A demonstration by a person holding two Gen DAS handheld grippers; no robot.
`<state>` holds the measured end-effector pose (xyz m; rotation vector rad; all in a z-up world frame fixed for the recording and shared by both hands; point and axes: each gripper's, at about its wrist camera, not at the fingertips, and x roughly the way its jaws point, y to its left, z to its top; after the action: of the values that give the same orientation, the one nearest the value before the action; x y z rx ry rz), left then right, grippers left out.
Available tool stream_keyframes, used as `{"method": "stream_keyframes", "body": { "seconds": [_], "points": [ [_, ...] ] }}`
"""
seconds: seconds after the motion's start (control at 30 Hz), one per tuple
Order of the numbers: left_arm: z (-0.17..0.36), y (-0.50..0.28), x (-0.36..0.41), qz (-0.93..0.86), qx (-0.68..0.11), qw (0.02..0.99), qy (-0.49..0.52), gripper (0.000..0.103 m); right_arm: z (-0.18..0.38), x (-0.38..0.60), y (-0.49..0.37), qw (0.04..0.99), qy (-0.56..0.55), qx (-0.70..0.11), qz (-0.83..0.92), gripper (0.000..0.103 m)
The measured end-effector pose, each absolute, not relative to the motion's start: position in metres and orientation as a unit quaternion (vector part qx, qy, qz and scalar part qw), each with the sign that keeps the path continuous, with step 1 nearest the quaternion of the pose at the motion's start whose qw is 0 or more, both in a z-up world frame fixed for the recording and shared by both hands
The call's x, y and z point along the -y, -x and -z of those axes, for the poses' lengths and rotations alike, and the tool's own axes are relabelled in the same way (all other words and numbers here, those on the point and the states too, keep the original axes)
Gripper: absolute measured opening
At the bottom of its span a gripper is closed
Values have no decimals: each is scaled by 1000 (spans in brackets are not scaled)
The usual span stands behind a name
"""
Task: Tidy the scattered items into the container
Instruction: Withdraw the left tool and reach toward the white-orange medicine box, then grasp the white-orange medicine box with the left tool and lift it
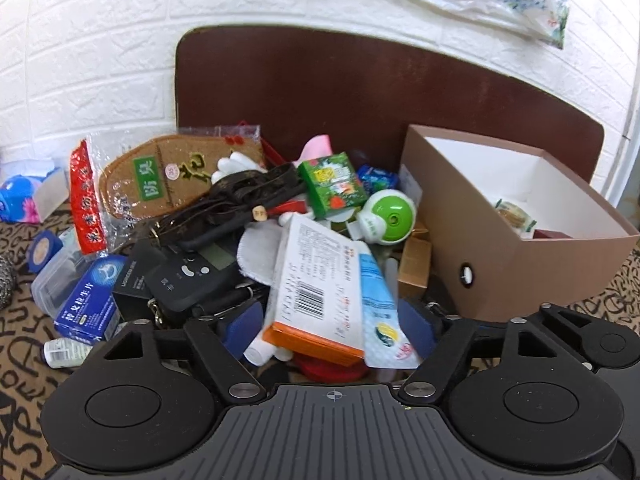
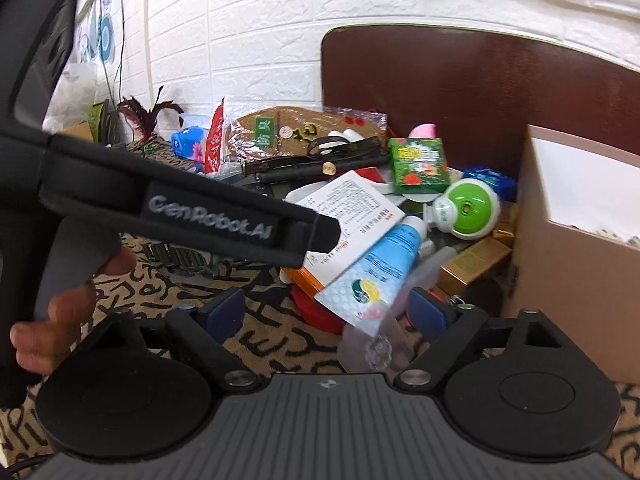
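Note:
A pile of small items lies on a patterned cloth beside a brown cardboard box (image 1: 520, 264), also in the right wrist view (image 2: 568, 248). On top lie a white and orange medicine box (image 1: 316, 292) (image 2: 352, 208) and a blue tube (image 1: 380, 304) (image 2: 384, 260). My left gripper (image 1: 332, 324) is open, its fingers either side of the medicine box and tube, not closed on them. My right gripper (image 2: 326, 310) is open and empty, just before the tube's flat end. A green round device (image 1: 386, 214) (image 2: 468, 208) and a green packet (image 1: 334, 184) lie behind.
The left gripper's body and the hand holding it (image 2: 72, 280) fill the left of the right wrist view. A dark brown headboard (image 1: 360, 92) and white brick wall stand behind. A blue box (image 1: 86, 300), black device (image 1: 188, 276) and insole pack (image 1: 160, 176) lie at left.

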<state>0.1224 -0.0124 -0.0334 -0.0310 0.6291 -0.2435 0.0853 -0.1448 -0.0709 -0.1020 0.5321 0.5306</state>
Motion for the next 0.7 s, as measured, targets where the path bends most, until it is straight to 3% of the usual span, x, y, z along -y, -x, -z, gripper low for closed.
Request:
{"method": "stream_keyframes", "body": {
  "seconds": [0.1, 0.33, 0.4, 0.7],
  "points": [
    [38, -136, 10, 124, -327, 937, 19, 71, 75, 138, -96, 926, 50, -265, -264, 79],
    [45, -155, 6, 124, -342, 931, 15, 66, 84, 128, -120, 923, 48, -275, -264, 73],
    [48, -160, 4, 123, -348, 929, 14, 57, 85, 126, -125, 924, 50, -272, -263, 73],
    [51, -176, -7, 124, -350, 928, 19, 59, 94, 111, -144, 929, 59, -256, -263, 80]
  ]
}}
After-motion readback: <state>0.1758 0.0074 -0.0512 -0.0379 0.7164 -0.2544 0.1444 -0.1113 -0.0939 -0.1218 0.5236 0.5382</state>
